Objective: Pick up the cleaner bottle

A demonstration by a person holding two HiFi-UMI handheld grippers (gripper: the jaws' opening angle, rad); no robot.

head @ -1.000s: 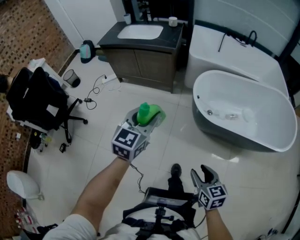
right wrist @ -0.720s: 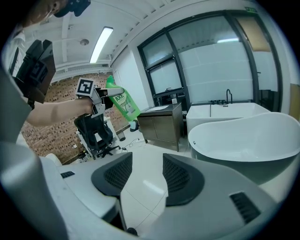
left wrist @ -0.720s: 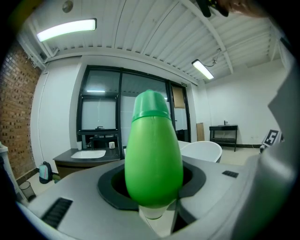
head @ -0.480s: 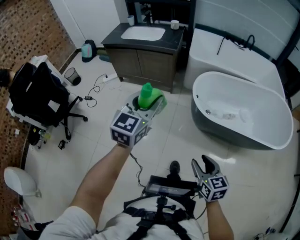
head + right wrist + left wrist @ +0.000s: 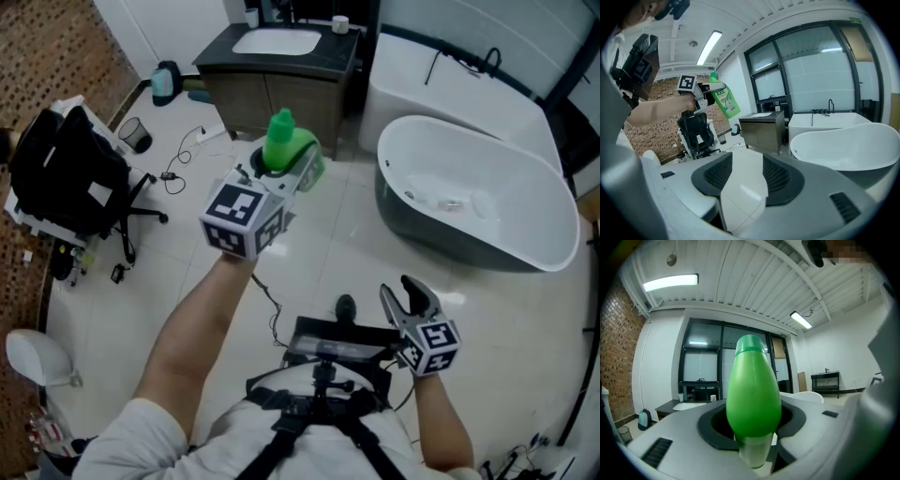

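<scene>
My left gripper (image 5: 286, 173) is shut on a bright green cleaner bottle (image 5: 281, 142), held upright in the air above the white tiled floor. In the left gripper view the bottle (image 5: 753, 394) fills the gap between the jaws, cap up. The right gripper view shows the same bottle (image 5: 724, 99) from the side, raised at arm's length with a white label facing out. My right gripper (image 5: 411, 304) hangs low at the lower right, its jaws open with nothing between them; its dark pads (image 5: 783, 180) frame bare floor.
A white freestanding bathtub (image 5: 478, 199) stands at the right. A dark vanity with a white sink (image 5: 277, 41) is at the back. A black office chair (image 5: 66, 183) and loose cables (image 5: 183, 155) are at the left. A black harness rig (image 5: 323, 375) sits below.
My left gripper has risen with the green bottle in it. The right gripper has lifted slightly and stays open.
</scene>
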